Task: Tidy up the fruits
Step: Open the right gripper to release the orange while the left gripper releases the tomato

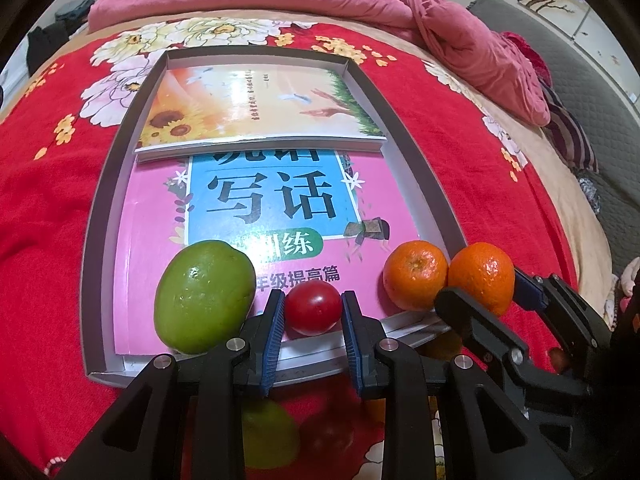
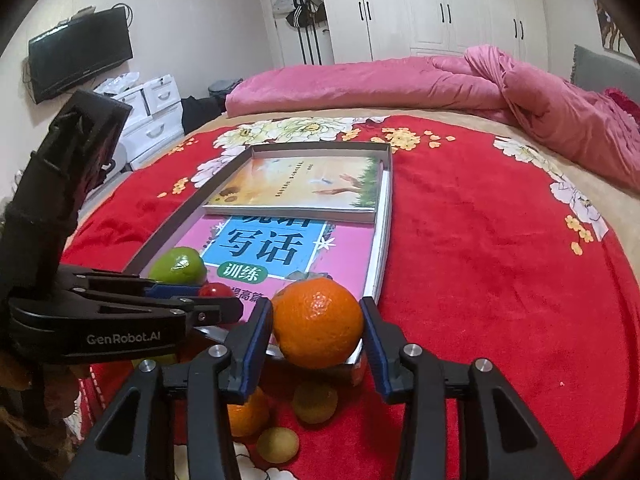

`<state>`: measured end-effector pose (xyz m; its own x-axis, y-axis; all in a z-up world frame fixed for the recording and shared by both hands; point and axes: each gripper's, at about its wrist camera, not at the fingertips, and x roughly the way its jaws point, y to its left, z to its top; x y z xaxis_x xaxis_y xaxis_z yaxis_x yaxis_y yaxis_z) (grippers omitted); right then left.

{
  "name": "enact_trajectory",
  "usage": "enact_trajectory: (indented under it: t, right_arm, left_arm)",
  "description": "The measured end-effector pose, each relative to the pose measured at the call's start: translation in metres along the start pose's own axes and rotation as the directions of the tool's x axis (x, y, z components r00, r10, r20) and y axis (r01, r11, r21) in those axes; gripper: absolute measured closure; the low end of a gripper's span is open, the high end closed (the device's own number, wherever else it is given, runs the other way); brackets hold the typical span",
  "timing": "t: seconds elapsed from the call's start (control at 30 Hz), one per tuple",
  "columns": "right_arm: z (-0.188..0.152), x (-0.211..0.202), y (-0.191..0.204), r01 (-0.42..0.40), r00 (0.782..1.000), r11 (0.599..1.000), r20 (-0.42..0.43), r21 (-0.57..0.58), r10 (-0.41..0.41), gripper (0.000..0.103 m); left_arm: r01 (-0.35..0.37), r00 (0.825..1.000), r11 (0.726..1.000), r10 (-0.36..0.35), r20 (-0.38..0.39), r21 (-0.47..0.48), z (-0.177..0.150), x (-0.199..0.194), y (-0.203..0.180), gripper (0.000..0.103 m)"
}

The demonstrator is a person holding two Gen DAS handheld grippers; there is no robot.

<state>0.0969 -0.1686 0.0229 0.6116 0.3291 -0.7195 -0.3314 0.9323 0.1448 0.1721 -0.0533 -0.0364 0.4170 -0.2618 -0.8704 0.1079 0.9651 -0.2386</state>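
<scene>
At the near edge of the tray, over the pink book, my left gripper is clamped on the small red tomato, beside the green fruit. My right gripper brackets one orange, pads not pressing it, on the tray's near right corner. Only the right view shows loose fruits on the red blanket below; only the left shows a second orange

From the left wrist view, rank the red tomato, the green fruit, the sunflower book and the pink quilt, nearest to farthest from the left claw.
1. Red tomato: clamped between the left claw's pads.
2. Green fruit: just left of the claw, on the pink book.
3. Sunflower book: at the box's far end.
4. Pink quilt: beyond the box, far right.
</scene>
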Motion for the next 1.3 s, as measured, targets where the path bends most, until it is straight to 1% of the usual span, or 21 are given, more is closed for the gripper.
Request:
enact_trajectory:
  t: [0.07, 0.17, 0.23, 0.27, 0.43, 0.57, 0.67, 0.87, 0.93, 1.0, 1.17, 1.3]
  right_arm:
    - [0.000, -0.002, 0.001, -0.005, 1.000, 1.000, 0.001, 0.000, 0.005, 0.052]
    - [0.002, -0.007, 0.002, -0.003, 1.000, 1.000, 0.014, -0.006, 0.003, 0.049]
    - [0.003, -0.014, 0.002, 0.010, 0.999, 1.000, 0.034, -0.009, -0.010, 0.043]
    - [0.003, -0.016, 0.001, 0.015, 0.999, 1.000, 0.041, -0.006, -0.014, 0.042]
    - [0.003, -0.024, -0.005, 0.018, 0.999, 1.000, 0.046, 0.019, -0.019, 0.042]
    - [0.000, -0.032, -0.008, -0.016, 0.999, 0.999, 0.053, 0.041, 0.014, 0.042]
    - [0.000, -0.031, -0.003, -0.032, 0.998, 0.999, 0.049, 0.024, 0.031, 0.042]
    - [-0.001, -0.028, 0.003, -0.021, 0.999, 1.000, 0.041, -0.010, 0.021, 0.042]
    - [-0.001, -0.028, 0.004, -0.021, 0.999, 1.000, 0.040, -0.013, 0.021, 0.042]
    - [-0.001, -0.028, 0.005, -0.015, 0.999, 1.000, 0.041, -0.016, 0.016, 0.042]
    - [-0.002, -0.028, 0.005, -0.008, 0.999, 1.000, 0.040, -0.020, 0.008, 0.042]
    - [-0.002, -0.030, 0.007, -0.002, 0.999, 1.000, 0.047, -0.030, 0.003, 0.042]
  left_arm:
    - [0.000, 1.000, 1.000, 0.000, 0.000, 0.001, 0.000, 0.000, 0.000, 0.074]
    - [0.001, 1.000, 1.000, -0.001, 0.000, 0.001, 0.000, 0.000, 0.000, 0.074]
    - [0.002, 1.000, 1.000, -0.002, 0.000, 0.002, 0.000, -0.001, 0.001, 0.074]
    - [0.002, 1.000, 1.000, -0.002, 0.000, 0.002, -0.001, -0.001, 0.001, 0.074]
    - [0.003, 1.000, 1.000, -0.003, 0.001, 0.003, -0.001, -0.003, 0.001, 0.074]
    - [0.004, 1.000, 1.000, -0.004, 0.003, 0.002, -0.002, -0.005, 0.002, 0.074]
    - [0.004, 1.000, 1.000, -0.004, 0.004, -0.001, -0.003, -0.006, 0.002, 0.072]
    - [0.008, 1.000, 1.000, -0.008, 0.006, 0.004, -0.003, -0.007, 0.001, 0.071]
    - [0.011, 1.000, 1.000, -0.011, 0.006, 0.003, -0.003, -0.008, 0.001, 0.069]
    - [0.016, 1.000, 1.000, -0.016, 0.006, 0.003, -0.004, -0.009, 0.000, 0.065]
    - [0.018, 1.000, 1.000, -0.018, 0.006, 0.006, -0.006, -0.011, -0.001, 0.058]
    - [0.040, 0.999, 0.999, -0.040, 0.009, -0.004, -0.007, -0.016, 0.001, 0.053]
